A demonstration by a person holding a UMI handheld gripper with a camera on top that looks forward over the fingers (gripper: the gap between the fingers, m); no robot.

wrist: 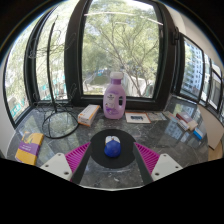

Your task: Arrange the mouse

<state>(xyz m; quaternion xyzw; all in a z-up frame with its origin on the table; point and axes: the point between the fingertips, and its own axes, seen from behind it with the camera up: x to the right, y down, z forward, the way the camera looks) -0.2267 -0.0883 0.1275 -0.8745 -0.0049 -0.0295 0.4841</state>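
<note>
A small blue mouse [112, 148] with a white patch on top lies on a round black mouse pad [94, 157] on the grey marbled table [112, 180]. My gripper [112, 163] is open. Its magenta-padded fingers [74, 158] stand wide apart at either side of the pad. The mouse sits between them with a clear gap on each side and rests on the pad.
A pink and white bottle [115, 98] stands beyond the mouse by the window. A small beige box [88, 114] lies left of it, with dark cables [58, 122] further left. A yellow and purple item [30, 148] lies at the far left. Several small objects [188, 125] sit on the right.
</note>
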